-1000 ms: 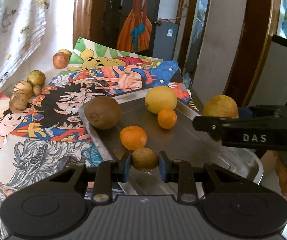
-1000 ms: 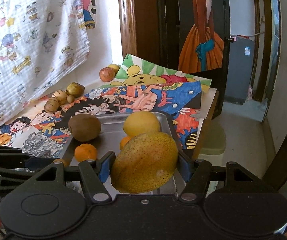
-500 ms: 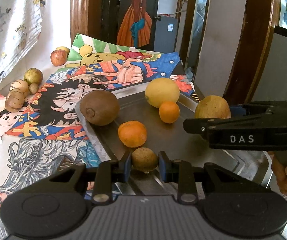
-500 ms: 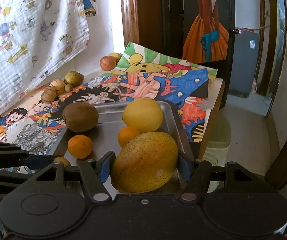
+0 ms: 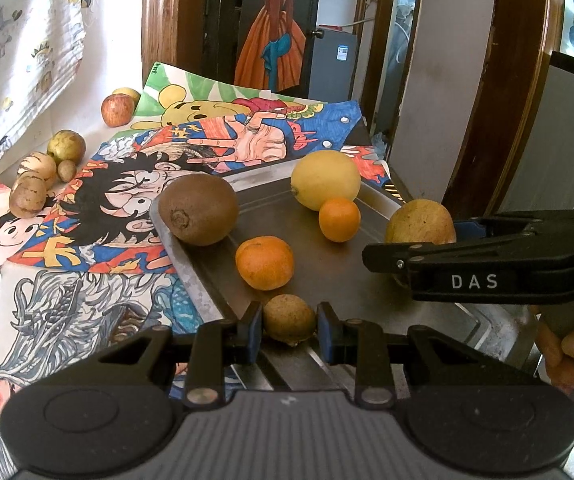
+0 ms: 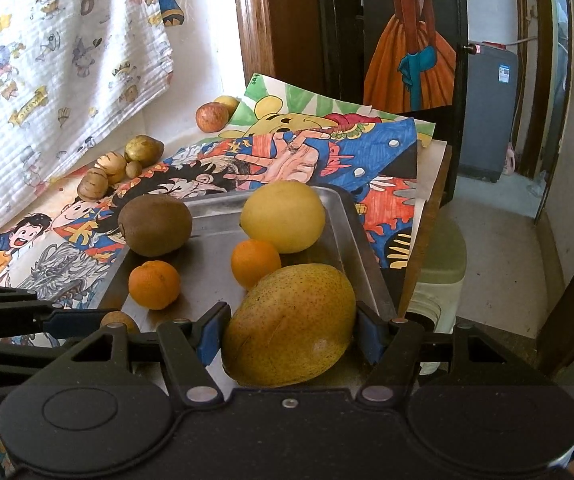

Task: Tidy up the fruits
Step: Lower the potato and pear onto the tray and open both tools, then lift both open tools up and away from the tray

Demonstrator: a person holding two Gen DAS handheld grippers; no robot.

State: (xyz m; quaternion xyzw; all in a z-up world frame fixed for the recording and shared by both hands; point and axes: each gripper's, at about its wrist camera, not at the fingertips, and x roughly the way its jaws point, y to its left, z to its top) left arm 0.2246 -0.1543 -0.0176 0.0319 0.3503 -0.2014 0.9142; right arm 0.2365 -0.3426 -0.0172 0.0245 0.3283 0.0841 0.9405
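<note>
Presently, left wrist view: left hand-held gripper (image 5: 289, 330) clamps a small brown fruit (image 5: 288, 317) over the metal tray's (image 5: 191, 264) near edge; kiwi (image 5: 198, 209), lemon (image 5: 325, 180) and two tangerines lie within; right wrist view: right hand-held gripper (image 6: 292, 332) grips a mango (image 6: 291, 324) above the tray's right side.

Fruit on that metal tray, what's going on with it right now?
A person is sorting fruit with two tools. The left hand-held gripper is shut on a small brown fruit at the near end of the metal tray. The right hand-held gripper grips a mango. A kiwi, a lemon and two oranges sit on the tray.
</note>
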